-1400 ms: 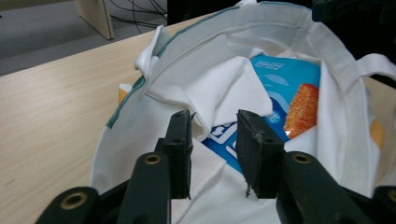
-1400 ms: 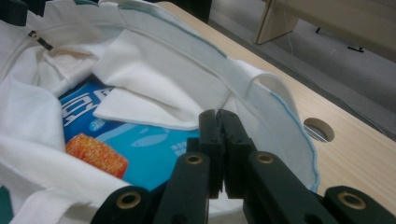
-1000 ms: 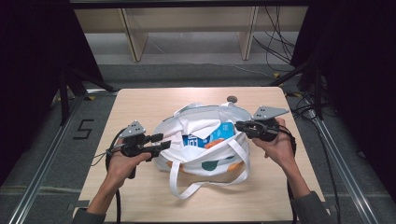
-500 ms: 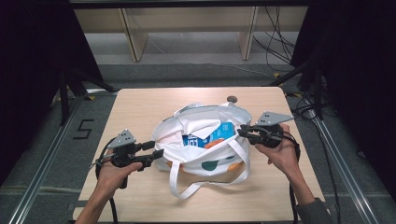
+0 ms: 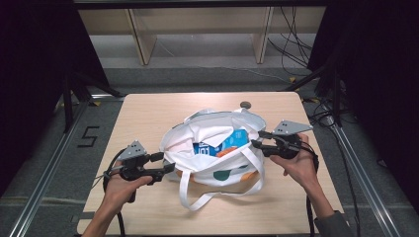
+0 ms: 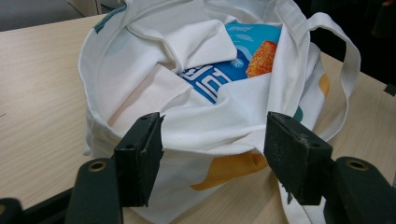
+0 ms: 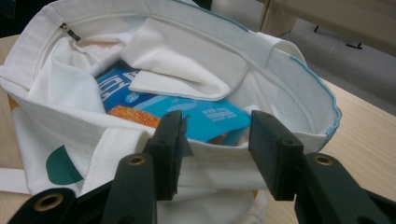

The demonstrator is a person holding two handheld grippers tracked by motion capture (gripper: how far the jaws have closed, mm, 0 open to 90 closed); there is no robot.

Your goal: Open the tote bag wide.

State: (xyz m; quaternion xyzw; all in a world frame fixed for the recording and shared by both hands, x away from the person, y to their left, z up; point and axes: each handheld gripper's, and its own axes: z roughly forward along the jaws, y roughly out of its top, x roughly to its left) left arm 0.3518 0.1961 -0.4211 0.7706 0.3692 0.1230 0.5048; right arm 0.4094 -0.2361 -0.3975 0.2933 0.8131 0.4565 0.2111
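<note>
Pale wood-grain laminate covers the table (image 5: 148,116), which stands on a grey floor with metal rails at either side and a "5" marked on the floor (image 5: 89,137) to the left. Nearest the camera, two forearms come up from the bottom edge; the left hand (image 5: 118,185) wraps the handle of the left gripper (image 5: 168,164), levelled at the table and aimed rightward at the near-left side of a white tote bag (image 5: 217,163). In the left gripper view its matte black, scuffed jaws stand released and spread apart, just before the bag's soft, creased cloth rim, not clamping it. The bag lies slumped at the table's middle, its canvas crumpled, printed with a dark green and orange blobs, its flat woven straps (image 5: 197,195) looping toward the near edge. Inside sits a glossy blue packet (image 6: 233,65) with white lettering too folded to read and a picture of an orange crumbed snack. On the other side the right hand (image 5: 299,165) holds the right gripper (image 5: 257,139) pointing leftward at the bag's right rim; in the right gripper view its jaws are parted, straddling the rim's edge without pinching it. A small round grey object (image 5: 245,104) lies beyond the bag.
</note>
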